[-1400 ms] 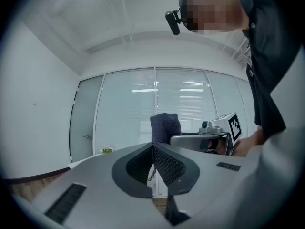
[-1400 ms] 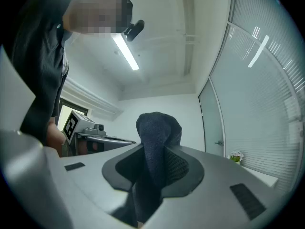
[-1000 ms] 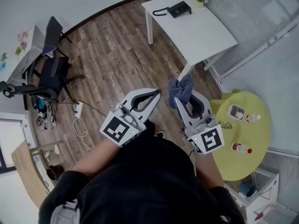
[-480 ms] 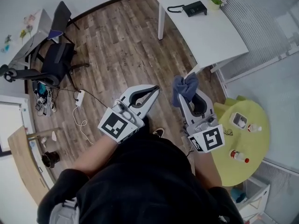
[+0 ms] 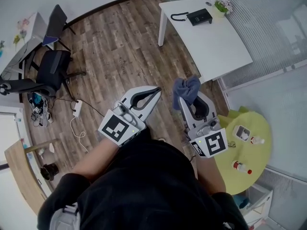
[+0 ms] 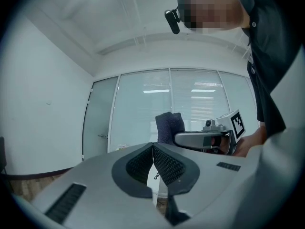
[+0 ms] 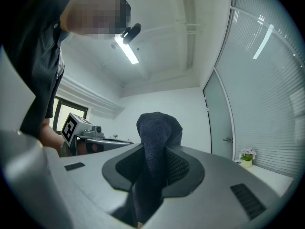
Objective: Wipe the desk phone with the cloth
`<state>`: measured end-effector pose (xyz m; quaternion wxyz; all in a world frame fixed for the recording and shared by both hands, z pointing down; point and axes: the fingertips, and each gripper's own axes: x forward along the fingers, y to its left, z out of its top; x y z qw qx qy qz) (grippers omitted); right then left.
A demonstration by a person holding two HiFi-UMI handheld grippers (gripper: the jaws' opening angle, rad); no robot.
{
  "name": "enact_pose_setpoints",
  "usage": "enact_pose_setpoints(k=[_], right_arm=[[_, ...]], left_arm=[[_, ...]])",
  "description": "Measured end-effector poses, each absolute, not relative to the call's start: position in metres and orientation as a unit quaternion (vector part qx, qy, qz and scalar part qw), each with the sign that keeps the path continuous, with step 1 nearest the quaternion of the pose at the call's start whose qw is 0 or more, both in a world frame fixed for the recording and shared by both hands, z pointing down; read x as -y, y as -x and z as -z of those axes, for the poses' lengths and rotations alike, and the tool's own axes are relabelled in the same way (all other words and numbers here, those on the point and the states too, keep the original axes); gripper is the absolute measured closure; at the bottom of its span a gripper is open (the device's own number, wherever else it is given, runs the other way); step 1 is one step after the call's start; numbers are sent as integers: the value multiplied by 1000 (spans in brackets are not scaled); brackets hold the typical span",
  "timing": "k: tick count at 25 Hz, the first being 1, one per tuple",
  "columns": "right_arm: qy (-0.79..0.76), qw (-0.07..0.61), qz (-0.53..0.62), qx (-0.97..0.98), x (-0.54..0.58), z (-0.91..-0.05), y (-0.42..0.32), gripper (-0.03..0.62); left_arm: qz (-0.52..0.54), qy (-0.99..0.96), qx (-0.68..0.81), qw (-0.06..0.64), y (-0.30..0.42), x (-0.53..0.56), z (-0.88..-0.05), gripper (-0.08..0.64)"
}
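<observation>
At 1 o'clock from the grippers in the head view, well apart from both, a white desk (image 5: 225, 42) carries the desk phone (image 5: 199, 17) near its far end. The phone's curled cord and handset (image 5: 178, 17) lie just beside it at its 9 o'clock. A small pot of flowers (image 5: 220, 6) stands near its 2 o'clock, and the right gripper view shows the same pot at 4 o'clock. Bare wood floor (image 5: 124, 47) lies between the grippers and the desk.

The right gripper (image 5: 185, 99) is clamped on the dark blue cloth (image 5: 186, 89). In its own view the cloth (image 7: 157, 132) fills the gap between the jaws of the gripper (image 7: 155, 163) and bunches up above them. The left gripper (image 5: 157, 91) is at the right one's 9 o'clock. Its own view shows the jaws (image 6: 153, 151) pressed together with nothing between them.

At 9 o'clock on the floor stands a black office chair (image 5: 50, 73). A white power strip (image 5: 75, 108) with its cable lies just below it. At 4 o'clock a round yellow-green table (image 5: 252, 174) sits close beside the person's right arm.

On that table a small white open-topped container (image 5: 241, 131) holds something dark that cannot be made out. Two small bottles with red caps lie near it, one (image 5: 255, 140) at its 4 o'clock and one (image 5: 240, 166) at its 6 o'clock.
</observation>
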<state>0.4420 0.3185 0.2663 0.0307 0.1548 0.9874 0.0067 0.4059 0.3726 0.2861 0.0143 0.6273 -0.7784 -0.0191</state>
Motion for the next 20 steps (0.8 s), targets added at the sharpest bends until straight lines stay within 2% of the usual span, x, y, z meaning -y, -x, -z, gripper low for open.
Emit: enact_pose_setpoints(k=[20], right_arm=[[-134, 31, -10, -990, -353, -261, -308, 482]], left_arm=[[34, -643, 765, 5, -271, -402, -281, 549]])
